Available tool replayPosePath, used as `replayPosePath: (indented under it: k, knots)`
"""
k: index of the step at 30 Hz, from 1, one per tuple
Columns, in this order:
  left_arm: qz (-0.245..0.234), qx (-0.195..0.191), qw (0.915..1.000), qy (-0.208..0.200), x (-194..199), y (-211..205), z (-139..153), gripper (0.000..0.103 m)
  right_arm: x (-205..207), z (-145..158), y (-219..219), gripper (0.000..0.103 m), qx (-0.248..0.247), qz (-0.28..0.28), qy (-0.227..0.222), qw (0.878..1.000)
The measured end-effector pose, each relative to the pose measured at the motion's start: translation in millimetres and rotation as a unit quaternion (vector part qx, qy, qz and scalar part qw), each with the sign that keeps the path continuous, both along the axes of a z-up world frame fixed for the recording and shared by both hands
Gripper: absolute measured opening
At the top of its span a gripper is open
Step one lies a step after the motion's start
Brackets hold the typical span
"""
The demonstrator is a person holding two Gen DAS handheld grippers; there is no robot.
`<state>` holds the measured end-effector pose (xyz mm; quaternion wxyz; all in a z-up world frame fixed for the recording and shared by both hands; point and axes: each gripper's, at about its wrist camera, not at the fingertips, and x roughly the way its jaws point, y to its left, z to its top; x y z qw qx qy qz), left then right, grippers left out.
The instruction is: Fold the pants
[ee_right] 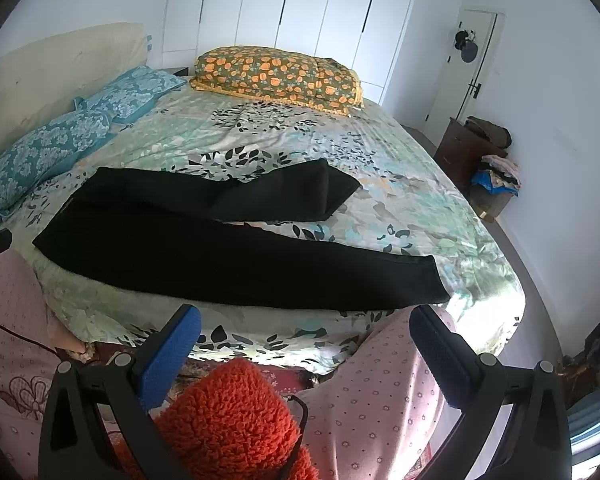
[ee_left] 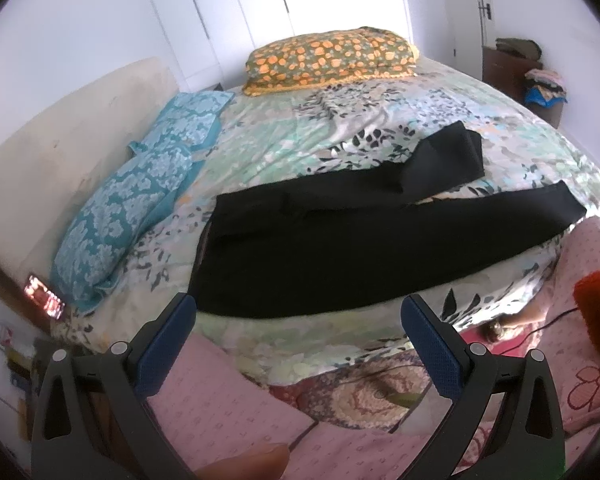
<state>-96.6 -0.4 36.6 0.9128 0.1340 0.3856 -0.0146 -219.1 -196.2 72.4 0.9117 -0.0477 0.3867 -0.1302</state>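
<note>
Black pants on the bed are judged limp and light; hems are best pinched; left claw and right claw are held agape, empty.

Pants across bed's near edge, pillows seemingly left
</note>
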Motion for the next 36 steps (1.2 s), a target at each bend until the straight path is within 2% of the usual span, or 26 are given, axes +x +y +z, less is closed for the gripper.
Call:
replayPosePath:
  k: [17, 36]
  knots:
    - [0.063, -0.018, 0.9978, 0.004, -13.0, 35.1, -3.7, 0.103, 16.4, -2.6, 41.2, 0.103, -0.027, 0.085, 0.007, 0.996]
    - [0.051, -0.014, 0.9986, 0.007, -8.7, 28.0, -6.8, 0.102, 13.6, -4.7, 35.9, 0.103, -0.023, 0.076, 0.011, 0.997]
